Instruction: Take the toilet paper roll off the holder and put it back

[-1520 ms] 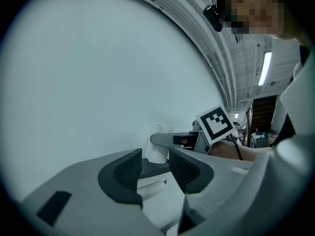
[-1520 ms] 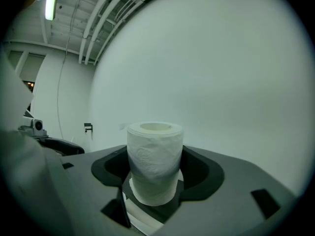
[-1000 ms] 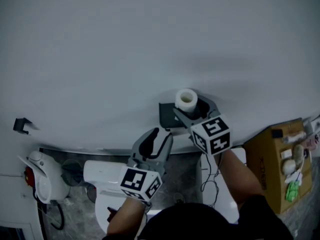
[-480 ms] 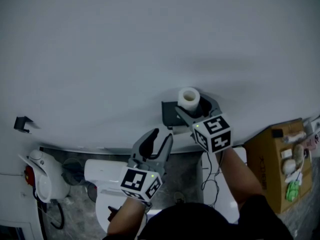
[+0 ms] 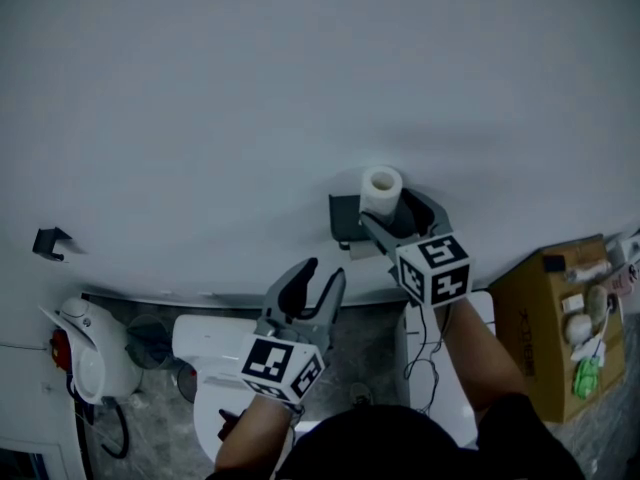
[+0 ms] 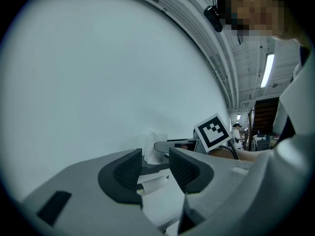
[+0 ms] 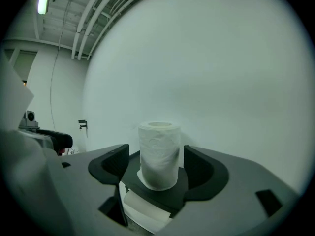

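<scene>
A white toilet paper roll (image 5: 380, 188) (image 7: 158, 154) stands upright on the flat top of the black wall holder (image 5: 343, 220) (image 7: 170, 194). A second roll (image 7: 146, 209) hangs under that top. My right gripper (image 5: 395, 213) (image 7: 157, 163) is open around the upright roll, a jaw on each side with gaps showing; its jaws have just been opening. My left gripper (image 5: 322, 270) (image 6: 155, 168) hovers lower left of the holder, open with a narrow gap and nothing between its pads. In the left gripper view the roll (image 6: 153, 149) shows ahead, beside the right gripper's marker cube (image 6: 212, 131).
A white toilet (image 5: 215, 343) sits below my left gripper. A cardboard box (image 5: 540, 338) with small items stands at right, a white unit (image 5: 418, 353) with cables beside it. A white-and-red appliance (image 5: 85, 353) is at left, under a small black wall hook (image 5: 50, 241).
The right jaws have spread wider off the upright roll, which stays standing on the holder's top. The left gripper keeps almost the same place in the picture.
</scene>
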Action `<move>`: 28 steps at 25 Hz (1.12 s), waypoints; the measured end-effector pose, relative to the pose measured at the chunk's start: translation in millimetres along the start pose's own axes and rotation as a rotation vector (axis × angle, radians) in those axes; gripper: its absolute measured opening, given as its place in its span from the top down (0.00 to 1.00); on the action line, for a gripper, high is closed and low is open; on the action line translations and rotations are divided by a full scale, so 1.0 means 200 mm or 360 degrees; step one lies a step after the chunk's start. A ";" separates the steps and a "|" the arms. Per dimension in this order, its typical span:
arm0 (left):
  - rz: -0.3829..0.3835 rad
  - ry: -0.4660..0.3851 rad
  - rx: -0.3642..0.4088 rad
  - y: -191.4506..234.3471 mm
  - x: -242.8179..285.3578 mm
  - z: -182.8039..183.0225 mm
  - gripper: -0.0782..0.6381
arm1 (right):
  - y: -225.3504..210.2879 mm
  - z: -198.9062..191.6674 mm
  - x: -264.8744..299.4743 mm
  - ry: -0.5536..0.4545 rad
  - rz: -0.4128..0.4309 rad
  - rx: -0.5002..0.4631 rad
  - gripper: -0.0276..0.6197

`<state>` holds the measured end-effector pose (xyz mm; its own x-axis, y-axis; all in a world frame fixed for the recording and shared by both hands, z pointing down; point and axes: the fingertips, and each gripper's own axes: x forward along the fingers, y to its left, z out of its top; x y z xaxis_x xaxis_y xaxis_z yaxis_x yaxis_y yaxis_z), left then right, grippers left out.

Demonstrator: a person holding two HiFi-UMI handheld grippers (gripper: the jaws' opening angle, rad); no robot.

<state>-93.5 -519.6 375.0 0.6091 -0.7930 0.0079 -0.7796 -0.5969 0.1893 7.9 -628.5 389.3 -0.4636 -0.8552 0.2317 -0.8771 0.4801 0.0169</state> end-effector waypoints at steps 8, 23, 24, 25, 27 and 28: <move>-0.0023 -0.0013 0.0020 -0.12 -0.21 0.03 0.67 | 0.14 -0.01 -0.26 -0.0053 0.0022 0.0096 0.48; -0.0028 -0.0062 0.0045 -0.32 -1.01 0.06 0.67 | 0.83 0.05 -0.90 -0.0245 0.0062 0.0164 0.96; -0.0026 -0.0068 0.0044 -0.34 -1.08 0.06 0.67 | 0.89 0.04 -0.94 -0.0242 0.0065 0.0160 0.96; -0.0023 -0.0074 0.0042 -0.35 -1.14 0.06 0.67 | 0.94 0.03 -0.98 -0.0236 0.0068 0.0157 0.96; -0.0016 -0.0076 0.0032 -0.37 -1.28 0.06 0.67 | 1.06 0.01 -1.06 -0.0226 0.0069 0.0152 0.96; -0.0013 -0.0077 0.0025 -0.38 -1.35 0.06 0.67 | 1.12 0.00 -1.11 -0.0224 0.0067 0.0148 0.96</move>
<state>-199.7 -261.6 346.1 0.6082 -0.7928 -0.0410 -0.7770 -0.6051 0.1737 -85.2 -331.5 341.8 -0.5075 -0.8567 0.0920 -0.8613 0.5015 -0.0817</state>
